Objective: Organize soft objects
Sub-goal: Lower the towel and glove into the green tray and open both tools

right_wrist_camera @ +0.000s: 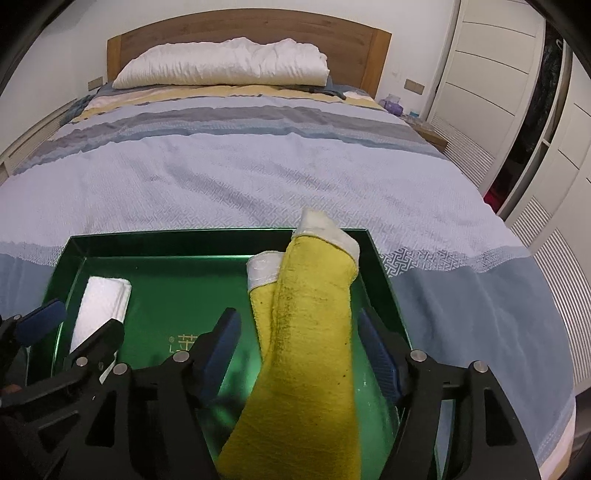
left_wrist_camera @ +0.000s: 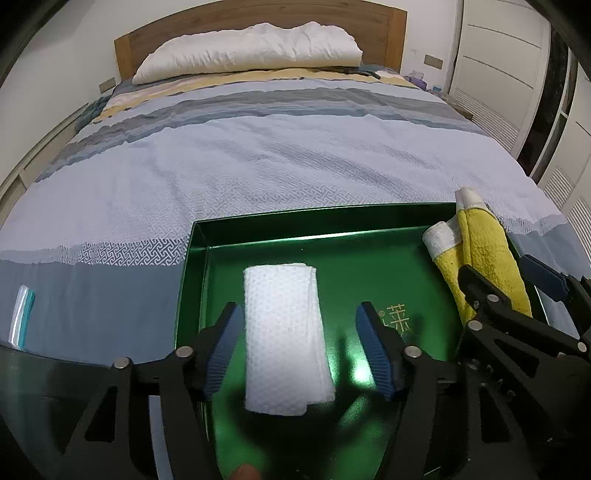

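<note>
A shiny green tray (left_wrist_camera: 314, 218) lies on the bed near me. A folded white towel (left_wrist_camera: 284, 332) rests flat in the tray's left part, and my left gripper (left_wrist_camera: 299, 314) stands open around it, with both blue pads clear of its sides. A yellow cloth with white trim (right_wrist_camera: 310, 332) lies in the tray's (right_wrist_camera: 184, 232) right part, its far end propped over the rim. My right gripper (right_wrist_camera: 297, 317) is open astride it, a small gap at each pad. The right wrist view also shows the white towel (right_wrist_camera: 99, 306) and my left gripper (right_wrist_camera: 85, 317).
The tray sits on a blue and grey striped bedspread (left_wrist_camera: 295, 155). A white pillow (left_wrist_camera: 251, 48) lies against the wooden headboard (right_wrist_camera: 251, 29) at the far end. White wardrobe doors (right_wrist_camera: 498, 74) line the right side. A clear plastic packet (left_wrist_camera: 22, 314) lies left of the tray.
</note>
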The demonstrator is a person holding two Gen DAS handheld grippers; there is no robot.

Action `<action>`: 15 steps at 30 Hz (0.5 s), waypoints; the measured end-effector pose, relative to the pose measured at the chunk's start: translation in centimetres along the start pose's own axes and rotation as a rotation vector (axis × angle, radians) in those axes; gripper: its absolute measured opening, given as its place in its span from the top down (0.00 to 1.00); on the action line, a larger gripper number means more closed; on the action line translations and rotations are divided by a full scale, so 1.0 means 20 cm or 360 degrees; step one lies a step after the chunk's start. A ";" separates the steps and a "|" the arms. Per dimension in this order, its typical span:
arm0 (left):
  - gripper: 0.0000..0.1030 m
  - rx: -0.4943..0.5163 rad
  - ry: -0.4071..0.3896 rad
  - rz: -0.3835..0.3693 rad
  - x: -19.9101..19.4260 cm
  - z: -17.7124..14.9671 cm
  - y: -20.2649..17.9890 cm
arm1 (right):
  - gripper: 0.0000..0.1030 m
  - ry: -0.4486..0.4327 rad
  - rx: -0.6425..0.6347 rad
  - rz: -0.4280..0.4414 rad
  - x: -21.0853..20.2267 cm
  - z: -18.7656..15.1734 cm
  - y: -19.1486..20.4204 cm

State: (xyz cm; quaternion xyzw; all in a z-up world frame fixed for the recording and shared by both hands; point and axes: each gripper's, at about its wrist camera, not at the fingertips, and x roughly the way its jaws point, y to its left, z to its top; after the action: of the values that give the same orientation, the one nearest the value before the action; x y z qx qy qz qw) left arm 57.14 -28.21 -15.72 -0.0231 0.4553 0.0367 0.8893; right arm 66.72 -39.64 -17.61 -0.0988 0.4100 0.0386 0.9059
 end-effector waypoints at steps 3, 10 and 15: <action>0.32 -0.0011 0.0002 -0.0008 0.00 0.00 0.01 | 0.34 -0.0006 0.0006 -0.0006 -0.02 -0.01 -0.01; 0.20 0.0004 -0.0036 0.0028 -0.02 0.00 0.01 | 0.33 -0.0020 0.0003 -0.0043 -0.06 0.00 -0.03; 0.14 0.0001 -0.0057 0.0059 -0.03 0.01 0.01 | 0.32 -0.0026 -0.0013 -0.0067 -0.09 0.00 -0.03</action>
State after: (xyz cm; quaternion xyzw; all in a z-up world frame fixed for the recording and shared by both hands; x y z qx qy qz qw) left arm 56.88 -28.03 -15.08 -0.0137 0.4397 0.0532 0.8965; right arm 65.63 -40.17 -16.15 -0.1107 0.4002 0.0218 0.9095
